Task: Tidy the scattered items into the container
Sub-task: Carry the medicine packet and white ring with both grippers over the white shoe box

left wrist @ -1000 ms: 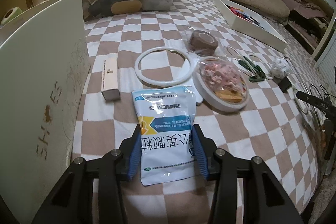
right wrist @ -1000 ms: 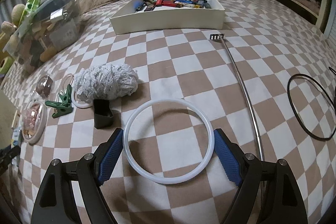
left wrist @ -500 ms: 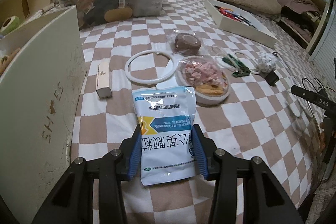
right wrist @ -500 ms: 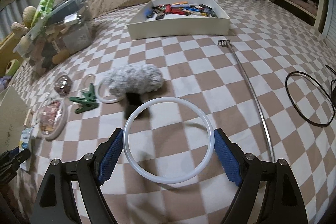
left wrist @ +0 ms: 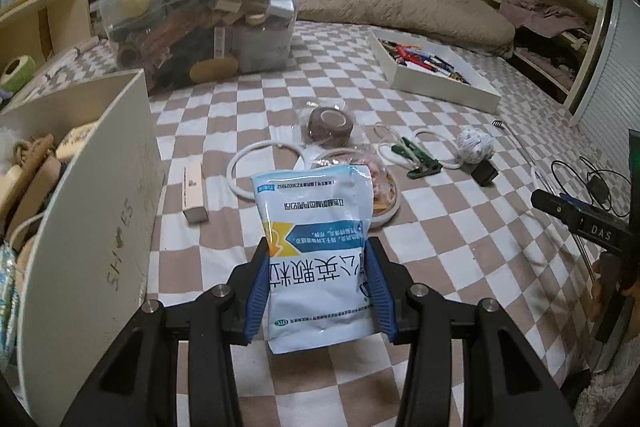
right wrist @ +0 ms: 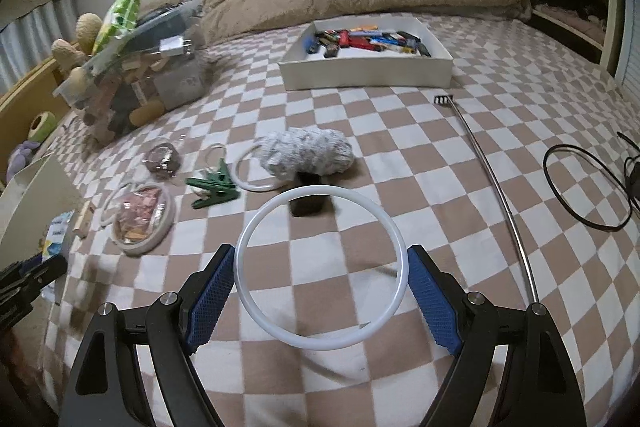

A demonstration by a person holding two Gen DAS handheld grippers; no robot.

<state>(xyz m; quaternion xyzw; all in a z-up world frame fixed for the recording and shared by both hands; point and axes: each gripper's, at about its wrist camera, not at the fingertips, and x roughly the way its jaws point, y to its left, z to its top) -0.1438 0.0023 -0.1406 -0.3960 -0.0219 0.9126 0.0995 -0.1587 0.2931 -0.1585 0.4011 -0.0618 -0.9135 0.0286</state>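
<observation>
My left gripper [left wrist: 318, 287] is shut on a white and blue printed pouch [left wrist: 316, 239] and holds it above the checkered bed. The white shoe box [left wrist: 96, 195], holding several items, stands just left of it. My right gripper [right wrist: 320, 291] is shut on a white ring [right wrist: 320, 269] and holds it in the air over the bed. On the bed lie another white ring [left wrist: 240, 171], a round lidded dish [right wrist: 142, 219], a brown tape roll [left wrist: 330, 121], a green clip [right wrist: 212, 189], a grey yarn ball [right wrist: 304, 153] and a small carton [left wrist: 194, 193].
A clear bin [left wrist: 208, 35] full of items stands at the back left. A white tray of pens [right wrist: 368, 61] sits at the back. A metal back-scratcher [right wrist: 496, 187] and a black ring [right wrist: 588, 187] lie at the right. A black block [right wrist: 306, 205] lies by the yarn.
Both grippers have risen from the bed with their loads. The pouch and the ring are now off the surface, and more of the room shows.
</observation>
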